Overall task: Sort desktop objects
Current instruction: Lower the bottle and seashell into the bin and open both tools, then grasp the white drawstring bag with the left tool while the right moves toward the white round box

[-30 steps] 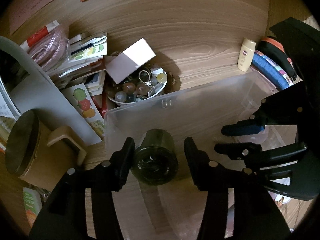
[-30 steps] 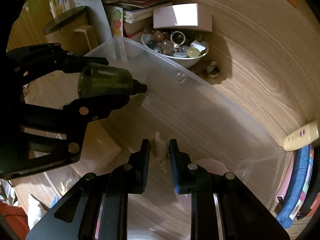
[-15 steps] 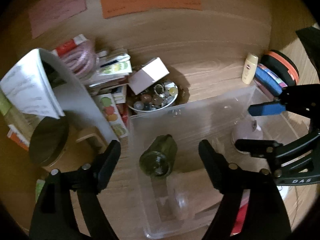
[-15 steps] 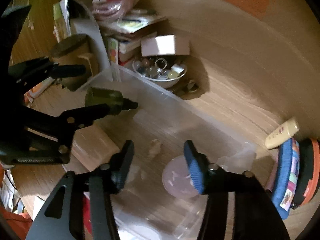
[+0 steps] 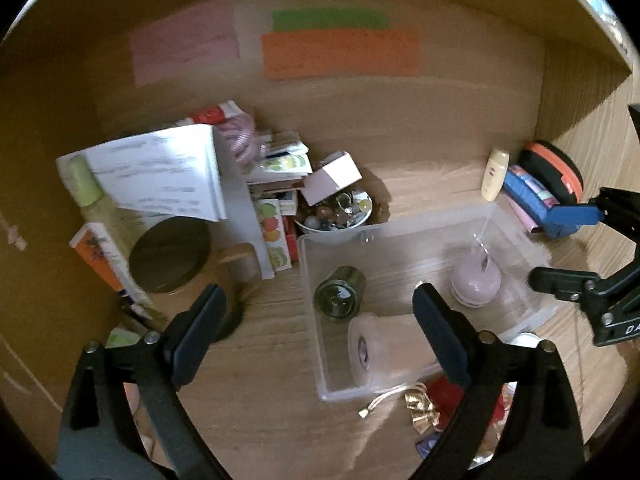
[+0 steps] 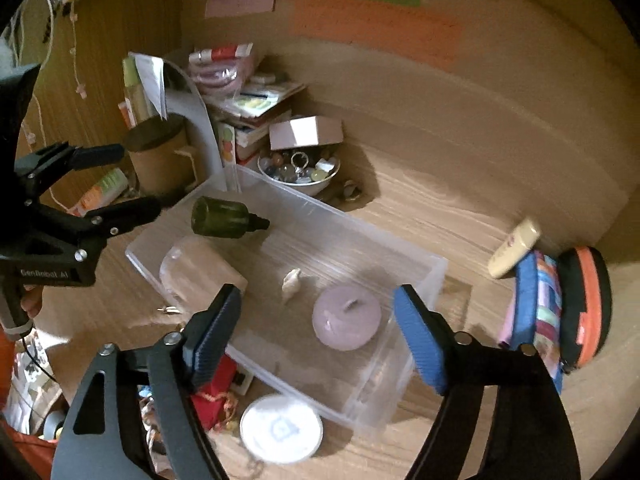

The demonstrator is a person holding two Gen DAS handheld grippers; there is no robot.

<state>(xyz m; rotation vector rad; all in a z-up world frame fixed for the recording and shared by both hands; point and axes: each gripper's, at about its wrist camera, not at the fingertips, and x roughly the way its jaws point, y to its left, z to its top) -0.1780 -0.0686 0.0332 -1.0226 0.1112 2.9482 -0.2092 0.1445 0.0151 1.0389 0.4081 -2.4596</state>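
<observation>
A clear plastic bin (image 5: 420, 220) (image 6: 360, 224) stands on the wooden desk. Inside it a dark green bottle (image 5: 340, 294) (image 6: 224, 218) lies on its side beside a clear roll (image 5: 372, 350). A small pale shell (image 6: 292, 280) and a round lilac candle (image 6: 346, 322) (image 5: 476, 284) rest on the bin floor. My left gripper (image 5: 318, 336) hovers above the bin's near left corner, its jaws opening and empty. My right gripper (image 6: 316, 338) hangs over the bin's near side, its jaws also opening with nothing between the blue pads (image 6: 420, 340).
Behind the bin sit a white bowl of beads (image 5: 332, 216), a small white box (image 5: 332, 176) and stacked booklets. A wooden tub with a dark lid (image 5: 170, 254) stands left. A cream bottle (image 5: 494, 174), a blue pouch and a black-orange case (image 6: 584, 304) lie right. Red items and a white disc (image 6: 280, 428) lie in front.
The left gripper let go of the green bottle, which now lies in the bin. The right gripper released the shell. Both grippers opened wide and pulled up and back.
</observation>
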